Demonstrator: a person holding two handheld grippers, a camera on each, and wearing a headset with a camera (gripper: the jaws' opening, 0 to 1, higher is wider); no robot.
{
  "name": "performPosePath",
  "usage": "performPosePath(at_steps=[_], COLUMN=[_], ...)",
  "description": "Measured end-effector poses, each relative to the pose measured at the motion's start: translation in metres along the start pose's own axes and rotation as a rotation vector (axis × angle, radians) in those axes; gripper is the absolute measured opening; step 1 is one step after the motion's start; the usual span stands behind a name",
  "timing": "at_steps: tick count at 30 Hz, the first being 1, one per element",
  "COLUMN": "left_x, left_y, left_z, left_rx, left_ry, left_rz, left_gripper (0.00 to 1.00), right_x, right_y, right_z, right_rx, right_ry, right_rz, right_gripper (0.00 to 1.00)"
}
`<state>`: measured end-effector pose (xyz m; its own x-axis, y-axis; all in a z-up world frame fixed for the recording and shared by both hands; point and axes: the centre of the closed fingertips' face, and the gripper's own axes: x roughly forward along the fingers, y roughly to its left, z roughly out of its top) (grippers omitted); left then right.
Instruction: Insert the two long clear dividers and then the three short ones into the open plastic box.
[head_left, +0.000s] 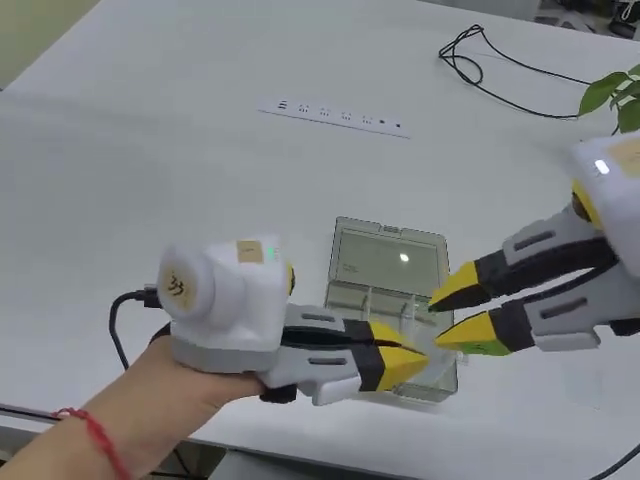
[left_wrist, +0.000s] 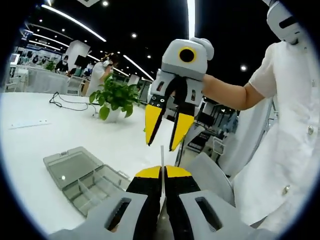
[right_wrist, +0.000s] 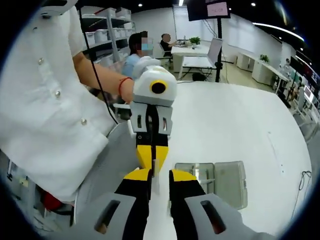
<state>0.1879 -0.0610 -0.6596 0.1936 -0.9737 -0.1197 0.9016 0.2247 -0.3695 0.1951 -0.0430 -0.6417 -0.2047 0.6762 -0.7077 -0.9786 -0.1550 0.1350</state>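
Observation:
The open clear plastic box (head_left: 385, 262) lies on the white table with its lid folded back; clear dividers stand in its tray (left_wrist: 95, 187). My left gripper (head_left: 410, 358) hovers over the box's near edge, shut on a thin clear divider (left_wrist: 161, 157) that sticks up edge-on from its tips. My right gripper (head_left: 442, 322) comes in from the right, open, facing the left one tip to tip. In the left gripper view the right gripper (left_wrist: 161, 145) has its yellow tips either side of the divider's free end. The right gripper view shows my right gripper (right_wrist: 159, 175) just in front of the left gripper (right_wrist: 152, 159), with the box (right_wrist: 227, 180) beyond.
A white power strip (head_left: 335, 113) lies further back on the table, a black cable (head_left: 480, 60) loops at the far right, and a potted plant (head_left: 615, 95) stands at the right edge. The table's near edge runs just below the grippers.

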Motion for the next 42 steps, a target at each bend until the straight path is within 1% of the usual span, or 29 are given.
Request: performPosePath(at_steps=[3, 8, 11, 16, 24, 28, 37, 42], left_x=[-0.001, -0.002, -0.002, -0.003, -0.003, -0.004, -0.006, -0.007], left_y=[0.000, -0.003, -0.003, -0.004, -0.006, -0.005, -0.004, -0.005], left_z=[0.001, 0.004, 0.005, 0.007, 0.005, 0.005, 0.005, 0.005], left_rx=[0.010, 0.026, 0.029, 0.032, 0.042, 0.049, 0.067, 0.054], left_ry=[-0.003, -0.006, -0.010, -0.016, -0.009, -0.006, -0.005, -0.011], left_rz=[-0.004, -0.022, -0.026, -0.033, -0.036, -0.031, -0.015, -0.011], left_gripper=[0.00, 0.00, 0.00, 0.00, 0.00, 0.00, 0.00, 0.00], right_x=[0.002, 0.003, 0.004, 0.005, 0.007, 0.008, 0.008, 0.009], right_y=[0.004, 0.006, 0.008, 0.010, 0.016, 0.017, 0.014, 0.016], right_z=[-0.001, -0.002, -0.002, -0.005, -0.005, -0.004, -0.004, -0.003], right_rx=[0.002, 0.012, 0.028, 0.029, 0.020, 0.020, 0.007, 0.002], right_ry=[0.007, 0.010, 0.004, 0.014, 0.016, 0.013, 0.011, 0.014], right_rz=[0.033, 0.063, 0.091, 0.104, 0.130, 0.132, 0.123, 0.120], right_gripper=[0.12, 0.10, 0.08, 0.06, 0.03, 0.03, 0.02, 0.02])
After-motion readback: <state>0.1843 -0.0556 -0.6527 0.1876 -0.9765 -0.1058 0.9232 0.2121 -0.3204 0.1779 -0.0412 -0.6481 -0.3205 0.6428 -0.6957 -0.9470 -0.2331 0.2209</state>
